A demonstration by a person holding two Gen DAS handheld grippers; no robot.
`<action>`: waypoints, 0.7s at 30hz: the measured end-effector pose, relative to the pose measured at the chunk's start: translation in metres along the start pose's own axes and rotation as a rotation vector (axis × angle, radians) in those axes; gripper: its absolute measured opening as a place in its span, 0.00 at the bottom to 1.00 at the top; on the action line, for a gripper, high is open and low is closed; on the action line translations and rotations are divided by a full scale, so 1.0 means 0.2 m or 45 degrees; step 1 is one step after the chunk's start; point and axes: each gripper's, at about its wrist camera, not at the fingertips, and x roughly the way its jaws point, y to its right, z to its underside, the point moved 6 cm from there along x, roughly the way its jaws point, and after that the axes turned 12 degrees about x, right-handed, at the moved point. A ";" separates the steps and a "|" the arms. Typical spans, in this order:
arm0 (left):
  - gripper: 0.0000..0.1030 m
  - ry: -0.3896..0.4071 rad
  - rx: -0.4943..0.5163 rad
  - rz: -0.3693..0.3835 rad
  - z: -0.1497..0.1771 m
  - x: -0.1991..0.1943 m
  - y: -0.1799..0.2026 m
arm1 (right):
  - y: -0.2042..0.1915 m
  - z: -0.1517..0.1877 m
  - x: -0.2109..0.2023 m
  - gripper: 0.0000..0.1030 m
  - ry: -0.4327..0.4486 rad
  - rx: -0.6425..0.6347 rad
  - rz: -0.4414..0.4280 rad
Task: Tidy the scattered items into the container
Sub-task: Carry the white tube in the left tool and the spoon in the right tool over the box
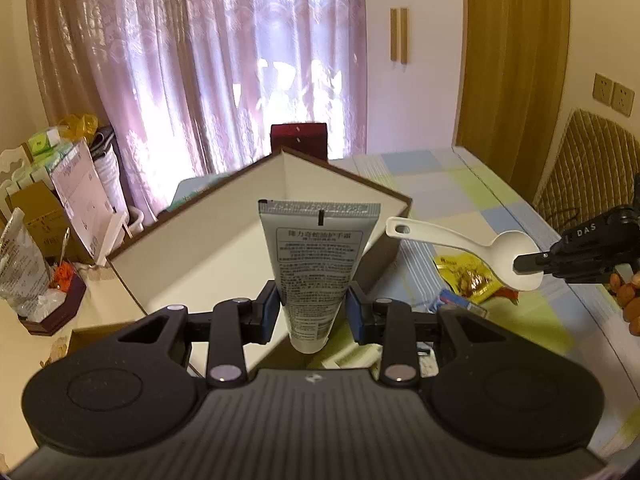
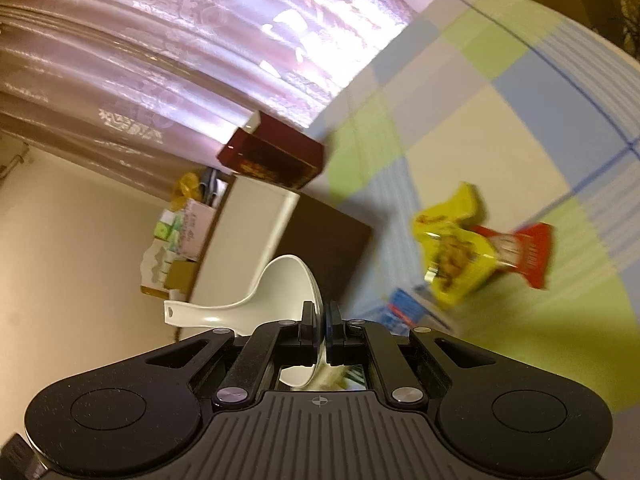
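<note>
My left gripper (image 1: 311, 308) is shut on a grey hand-cream tube (image 1: 316, 256), held upright with its crimped end up, just in front of the open brown box (image 1: 224, 248) with a cream inside. My right gripper (image 2: 320, 320) is shut on the bowl rim of a white plastic spoon (image 2: 276, 288). In the left wrist view that spoon (image 1: 480, 244) hangs in the air right of the box, its handle pointing toward the box, with the right gripper (image 1: 528, 264) on its bowl. A yellow snack packet (image 2: 456, 256) and a red packet (image 2: 524, 252) lie on the checked cloth.
A dark red box (image 1: 298, 138) stands behind the open box by the curtain. Cartons and bags (image 1: 48, 216) crowd the cream table at the left. A small blue item (image 2: 404, 308) lies near the snack packets. A quilted chair back (image 1: 592, 168) stands at the right.
</note>
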 end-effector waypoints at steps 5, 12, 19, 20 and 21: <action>0.29 0.028 0.023 -0.038 -0.05 0.00 -0.11 | -0.20 -0.06 0.14 0.06 -0.017 -0.058 -0.047; 0.29 0.004 0.030 -0.073 -0.07 0.13 -0.28 | -0.41 -0.10 0.39 0.06 -0.042 -0.151 -0.028; 0.29 -0.060 0.015 -0.056 -0.03 0.28 -0.38 | -0.46 -0.11 0.63 0.06 -0.074 -0.222 0.053; 0.29 -0.075 0.014 -0.051 -0.03 0.31 -0.38 | -0.46 -0.11 0.66 0.06 -0.075 -0.235 0.066; 0.29 -0.090 0.013 -0.046 -0.02 0.34 -0.39 | -0.46 -0.11 0.69 0.06 -0.077 -0.246 0.079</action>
